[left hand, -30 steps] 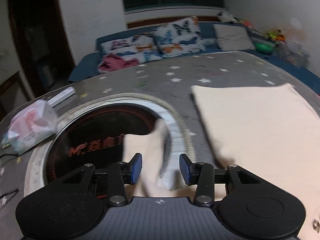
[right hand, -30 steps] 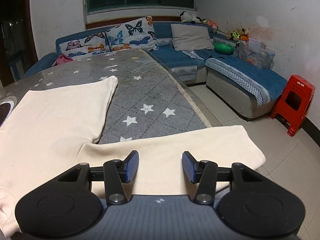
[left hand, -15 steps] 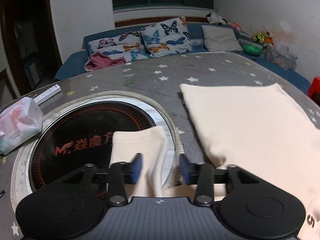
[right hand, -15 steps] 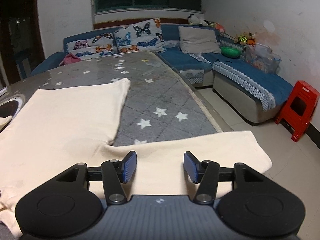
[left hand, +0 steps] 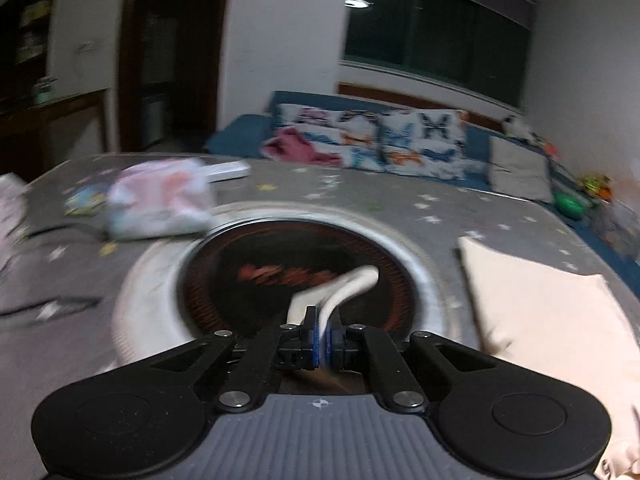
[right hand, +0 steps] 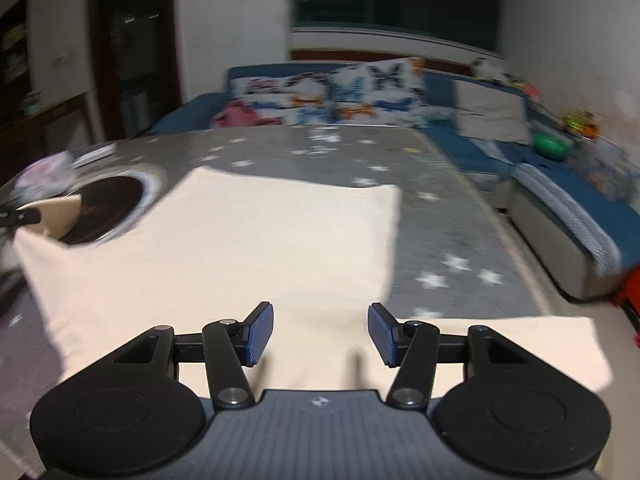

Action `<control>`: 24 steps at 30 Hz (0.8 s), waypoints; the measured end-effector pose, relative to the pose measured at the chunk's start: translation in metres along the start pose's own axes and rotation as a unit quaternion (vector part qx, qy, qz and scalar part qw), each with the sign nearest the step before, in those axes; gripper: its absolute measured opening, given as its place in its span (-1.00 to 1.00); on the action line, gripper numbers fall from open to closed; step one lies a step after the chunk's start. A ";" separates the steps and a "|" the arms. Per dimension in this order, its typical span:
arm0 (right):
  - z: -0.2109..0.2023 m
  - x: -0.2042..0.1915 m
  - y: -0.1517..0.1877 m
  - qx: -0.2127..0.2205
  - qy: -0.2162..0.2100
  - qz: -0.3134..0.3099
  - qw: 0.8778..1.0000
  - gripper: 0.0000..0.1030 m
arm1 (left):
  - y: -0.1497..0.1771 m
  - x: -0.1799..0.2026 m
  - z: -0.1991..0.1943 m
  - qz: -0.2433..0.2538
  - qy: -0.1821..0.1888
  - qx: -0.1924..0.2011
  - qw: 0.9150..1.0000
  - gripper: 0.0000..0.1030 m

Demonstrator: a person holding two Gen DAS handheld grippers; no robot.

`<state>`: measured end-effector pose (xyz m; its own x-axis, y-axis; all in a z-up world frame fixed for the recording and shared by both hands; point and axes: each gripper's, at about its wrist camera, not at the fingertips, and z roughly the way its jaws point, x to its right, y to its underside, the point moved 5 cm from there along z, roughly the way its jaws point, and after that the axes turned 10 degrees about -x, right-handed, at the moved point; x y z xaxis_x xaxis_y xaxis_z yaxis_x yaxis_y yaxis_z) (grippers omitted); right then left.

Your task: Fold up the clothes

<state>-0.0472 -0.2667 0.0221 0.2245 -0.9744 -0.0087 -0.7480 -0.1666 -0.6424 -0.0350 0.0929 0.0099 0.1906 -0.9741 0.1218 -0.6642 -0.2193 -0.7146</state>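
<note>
Cream garment (right hand: 248, 248) lies spread flat on the grey star-patterned table (right hand: 440, 216), one piece of clothing as far as I can see, its body in the middle and a sleeve on either side. Farthest left sits one tissue pack (left hand: 160, 204), then one round dark cooktop (left hand: 296, 276) set into the table. Over that disc my left gripper (left hand: 323, 338) is clamped tight on the left sleeve (left hand: 344, 284), which rises from the pads in a raised curl. I judge this to be the sleeve-folding step, just under way: the sleeve is pinched and lifted but not yet laid across the body. Next I should carry it rightward over the chest panel, keep it taut so it lands flat, and only then let go. Further right, my right gripper (right hand: 321, 332) hangs over the near edge of the garment with its pads wide apart, holding nothing. The right sleeve (right hand: 520, 348) stretches out beside it toward the table edge, waiting for the same treatment. Both views are blurred, so finer creases escape me.
</note>
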 end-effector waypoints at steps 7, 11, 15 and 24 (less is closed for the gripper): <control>0.008 -0.049 0.004 -0.017 -0.042 -0.075 0.996 0.04 | 0.018 -0.021 0.005 -0.029 -0.028 -0.037 0.998 -0.63; 0.009 -0.065 0.005 -0.022 -0.059 -0.099 0.993 0.04 | 0.009 -0.025 0.005 -0.019 -0.030 -0.021 0.999 -0.01; 0.008 -0.081 0.006 -0.024 -0.073 -0.121 0.990 0.03 | 0.005 -0.029 0.016 -0.015 -0.036 -0.031 0.999 -0.41; 0.016 -0.116 0.015 -0.043 -0.108 -0.175 0.978 0.02 | 0.016 -0.045 0.023 -0.007 -0.075 -0.032 0.997 -0.94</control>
<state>-0.0747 -0.1536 0.0007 0.5954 -0.8028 0.0332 -0.6497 -0.5053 -0.5679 -0.0373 0.1349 -0.0229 0.3029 -0.9528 0.0227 -0.7042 -0.2398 -0.6683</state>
